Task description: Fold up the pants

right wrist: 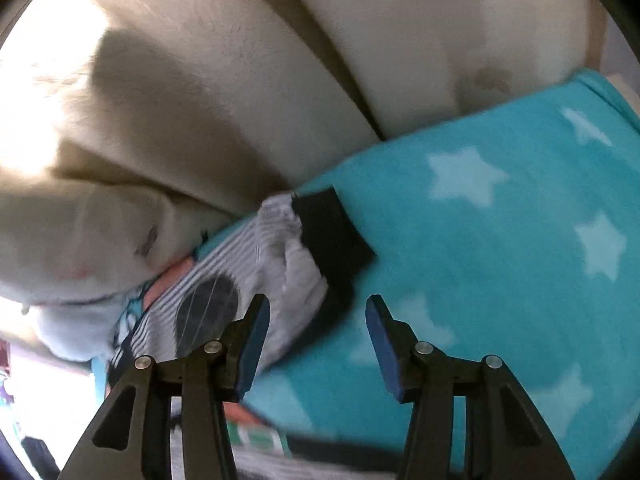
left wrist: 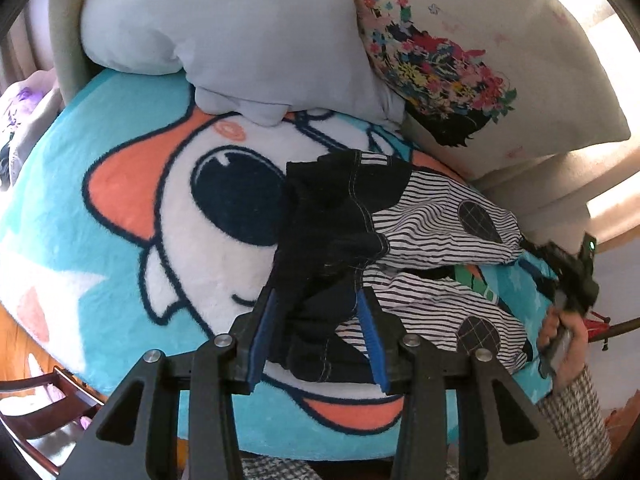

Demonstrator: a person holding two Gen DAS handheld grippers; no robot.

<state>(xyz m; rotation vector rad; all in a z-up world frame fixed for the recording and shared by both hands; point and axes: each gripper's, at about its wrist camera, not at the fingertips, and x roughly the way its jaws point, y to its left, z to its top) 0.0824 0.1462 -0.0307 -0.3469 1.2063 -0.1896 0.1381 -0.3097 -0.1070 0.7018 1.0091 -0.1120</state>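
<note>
Small striped pants [left wrist: 432, 216] with a dark navy waistband and dark round knee patches lie crumpled on a turquoise cartoon blanket [left wrist: 80, 208]. My left gripper [left wrist: 316, 304] is open, its blue pads on either side of the navy waist part [left wrist: 320, 240], just above it. In the right wrist view the pant legs [right wrist: 280, 248] end in black cuffs [right wrist: 336, 232] on the star-patterned blanket [right wrist: 500, 240]. My right gripper [right wrist: 316, 312] is open and empty, just short of the cuffs. It also shows at the right edge of the left wrist view [left wrist: 576, 276], held by a hand.
A light grey plush pillow [left wrist: 224, 28] and a floral cream pillow [left wrist: 480, 52] rest against the beige sofa back [right wrist: 240, 80]. A wooden chair [left wrist: 44, 408] stands at the lower left, beyond the blanket's edge.
</note>
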